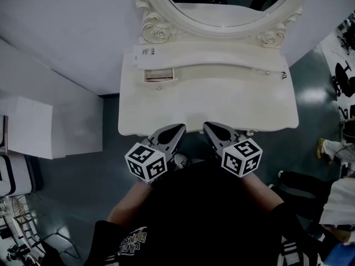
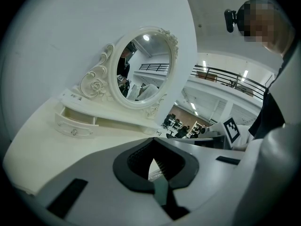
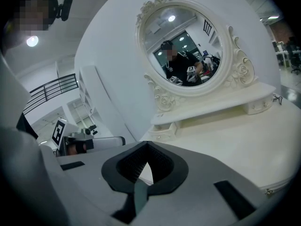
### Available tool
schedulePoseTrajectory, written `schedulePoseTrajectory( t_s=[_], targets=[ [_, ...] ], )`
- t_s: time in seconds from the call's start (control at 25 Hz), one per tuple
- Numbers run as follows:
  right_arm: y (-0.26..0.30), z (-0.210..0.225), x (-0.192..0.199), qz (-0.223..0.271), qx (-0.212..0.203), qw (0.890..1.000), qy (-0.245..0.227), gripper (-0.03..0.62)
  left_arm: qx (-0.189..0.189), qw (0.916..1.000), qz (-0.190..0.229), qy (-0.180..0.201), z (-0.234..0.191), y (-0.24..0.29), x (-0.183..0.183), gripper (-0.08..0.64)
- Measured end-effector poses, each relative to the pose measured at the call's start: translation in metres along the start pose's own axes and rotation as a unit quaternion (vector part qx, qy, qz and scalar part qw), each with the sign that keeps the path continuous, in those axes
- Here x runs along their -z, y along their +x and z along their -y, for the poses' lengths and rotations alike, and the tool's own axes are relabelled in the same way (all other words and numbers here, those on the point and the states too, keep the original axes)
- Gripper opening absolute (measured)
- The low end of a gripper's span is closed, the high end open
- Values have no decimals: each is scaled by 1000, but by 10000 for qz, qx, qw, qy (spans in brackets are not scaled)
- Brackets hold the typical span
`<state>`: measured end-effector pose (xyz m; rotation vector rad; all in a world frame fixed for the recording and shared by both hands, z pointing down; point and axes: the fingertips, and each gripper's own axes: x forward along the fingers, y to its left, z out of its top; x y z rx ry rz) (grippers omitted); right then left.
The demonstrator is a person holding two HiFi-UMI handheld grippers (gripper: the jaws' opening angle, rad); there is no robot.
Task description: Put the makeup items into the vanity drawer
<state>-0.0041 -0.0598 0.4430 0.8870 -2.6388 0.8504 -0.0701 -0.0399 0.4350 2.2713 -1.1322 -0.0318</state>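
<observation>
A white vanity table with an oval mirror stands before me. Its small left drawer is pulled open a little, also seen as the drawer in the left gripper view and the drawer in the right gripper view. No makeup items show on the tabletop. My left gripper and right gripper hover side by side at the table's front edge, pointing toward the mirror. The left gripper is shut with nothing in it. So is the right gripper.
A paper label hangs on the shelf above the open drawer. A second small drawer sits at the shelf's right end, closed. A white box stands on the floor to the left. Bags and another person's feet are at the right.
</observation>
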Motion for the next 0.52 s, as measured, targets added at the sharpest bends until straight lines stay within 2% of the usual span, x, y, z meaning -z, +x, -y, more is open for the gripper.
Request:
schedulePoseTrajectory(
  t_s=[0.52],
  targets=[
    [3, -3, 4, -22, -47, 10000, -22, 29, -22, 10000, 2, -20, -1, -2, 4, 2]
  ],
)
